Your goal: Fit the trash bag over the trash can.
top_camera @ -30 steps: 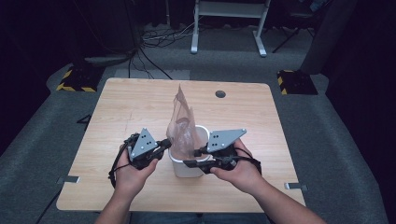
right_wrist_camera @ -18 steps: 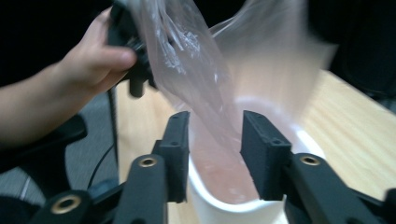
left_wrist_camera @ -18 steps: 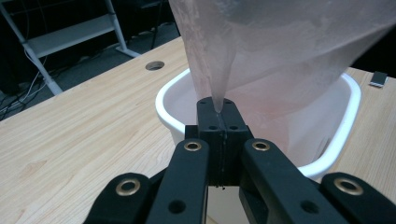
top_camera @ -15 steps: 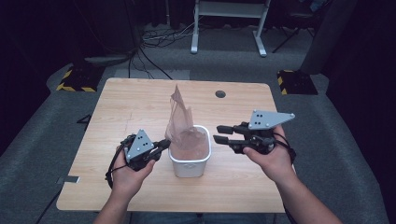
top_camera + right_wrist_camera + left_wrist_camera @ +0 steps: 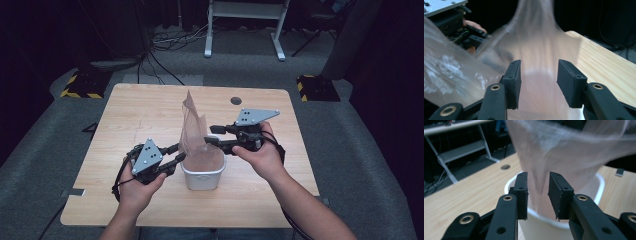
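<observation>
While both hand-held grippers, left point(image 5: 176, 154) and right point(image 5: 212, 135), gape unclenched, the bag point(image 5: 192, 130) may slump off the bin point(image 5: 202, 176).

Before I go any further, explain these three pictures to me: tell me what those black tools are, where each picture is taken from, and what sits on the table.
A person holds a hand-held black two-jaw claw in each hand: the left claw and the right claw. One picture looks down from above the light wooden table; the other two come from cameras riding on each claw, looking along its jaws. On the table stands a small white plastic bin with a thin translucent pinkish plastic bag standing up out of it. Both claws are open at the bag; neither clamps it, though the left claw's jaws sit either side of a fold.
</observation>
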### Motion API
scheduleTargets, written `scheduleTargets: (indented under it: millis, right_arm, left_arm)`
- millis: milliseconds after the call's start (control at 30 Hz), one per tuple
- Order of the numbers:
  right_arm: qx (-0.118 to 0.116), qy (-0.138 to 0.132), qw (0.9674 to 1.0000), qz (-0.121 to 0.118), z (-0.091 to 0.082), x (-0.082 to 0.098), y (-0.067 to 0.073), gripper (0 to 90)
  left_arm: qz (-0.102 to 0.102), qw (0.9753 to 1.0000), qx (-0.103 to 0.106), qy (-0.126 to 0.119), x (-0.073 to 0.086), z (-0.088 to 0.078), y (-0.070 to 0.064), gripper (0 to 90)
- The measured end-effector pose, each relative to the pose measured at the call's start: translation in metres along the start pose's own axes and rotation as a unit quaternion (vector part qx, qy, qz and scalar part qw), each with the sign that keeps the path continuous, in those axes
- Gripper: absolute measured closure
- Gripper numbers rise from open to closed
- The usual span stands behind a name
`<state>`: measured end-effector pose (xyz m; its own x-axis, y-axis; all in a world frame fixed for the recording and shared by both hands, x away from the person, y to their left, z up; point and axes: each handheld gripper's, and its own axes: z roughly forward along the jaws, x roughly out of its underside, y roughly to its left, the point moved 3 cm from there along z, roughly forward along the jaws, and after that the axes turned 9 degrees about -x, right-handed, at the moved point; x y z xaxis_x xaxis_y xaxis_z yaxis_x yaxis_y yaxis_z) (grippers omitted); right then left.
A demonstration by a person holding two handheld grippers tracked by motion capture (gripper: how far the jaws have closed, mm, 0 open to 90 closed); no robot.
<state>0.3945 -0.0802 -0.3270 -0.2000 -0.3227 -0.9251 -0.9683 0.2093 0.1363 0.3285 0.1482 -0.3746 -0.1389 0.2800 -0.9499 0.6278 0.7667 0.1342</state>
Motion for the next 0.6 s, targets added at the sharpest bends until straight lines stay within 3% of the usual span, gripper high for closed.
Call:
scheduleTargets:
  millis: [167,333,500,533,567,600]
  right_arm:
    - [-0.022,-0.010,0.9997,0.005,0.006,-0.012,0.010,53.0]
    - [-0.040,-0.020,0.9987,0.023,0.016,-0.017,0.017,49.1]
    - [-0.046,-0.006,0.9983,0.034,0.027,-0.013,0.019,47.1]
    - [-0.048,-0.002,0.9982,0.036,0.030,-0.011,0.020,47.6]
    - [-0.046,0.010,0.9983,0.034,0.035,-0.007,0.019,57.5]
    - [-0.046,0.010,0.9983,0.034,0.035,-0.007,0.019,57.5]
  left_arm:
    - [0.007,1.0000,-0.003,-0.004,-0.004,-0.002,-0.001,88.7]
    - [0.011,0.9999,-0.002,0.000,-0.004,-0.001,-0.004,89.9]
    - [0.014,0.9999,0.002,-0.003,-0.005,0.002,-0.008,89.9]
    - [0.015,0.9999,0.003,-0.003,-0.005,0.002,-0.008,89.9]
    - [0.017,0.9998,0.004,-0.003,-0.005,0.002,-0.009,89.9]
    - [0.017,0.9998,0.005,-0.003,-0.005,0.003,-0.009,89.9]
